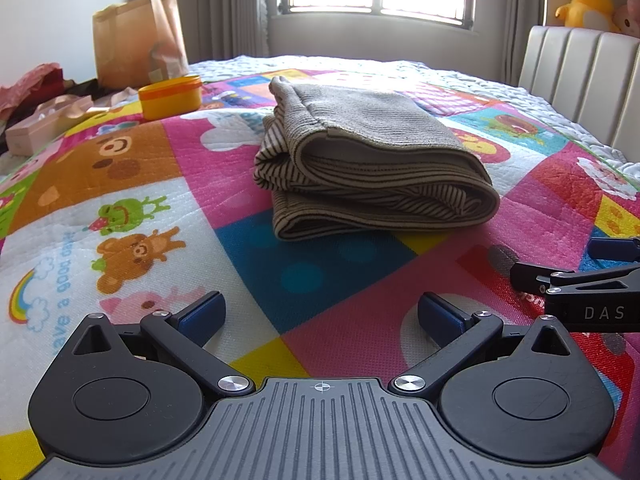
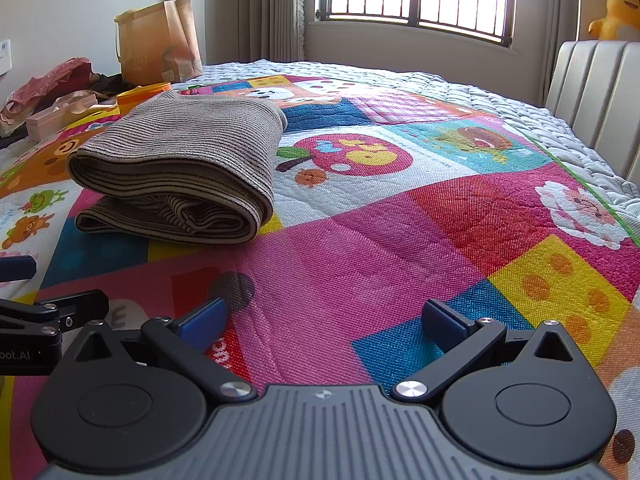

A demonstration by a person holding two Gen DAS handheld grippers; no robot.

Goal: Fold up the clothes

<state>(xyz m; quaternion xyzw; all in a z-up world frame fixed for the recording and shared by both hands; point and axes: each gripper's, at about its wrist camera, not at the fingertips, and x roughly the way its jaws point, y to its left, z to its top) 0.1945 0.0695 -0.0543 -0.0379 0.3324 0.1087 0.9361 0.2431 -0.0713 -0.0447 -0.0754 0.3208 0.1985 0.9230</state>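
Garment: your striped top lies folded in a compact stack on the mat, mid-bed.
Left tongs: spread, empty, short of the stack.
Right tongs: spread too, holding nothing, stack off to their left.
Progress: folding looks done (one striped layer bulges at the left edge).
Left: perhaps tidy that edge; no other clothes on the mat.

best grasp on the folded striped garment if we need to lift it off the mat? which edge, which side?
Probably the rounded fold edge of the folded striped garment, on its right end, coming in low from the right with the right gripper. There the layers wrap into one closed roll; the near and left edges show loose separate layers that could splay. Both grippers are open, the left gripper too.
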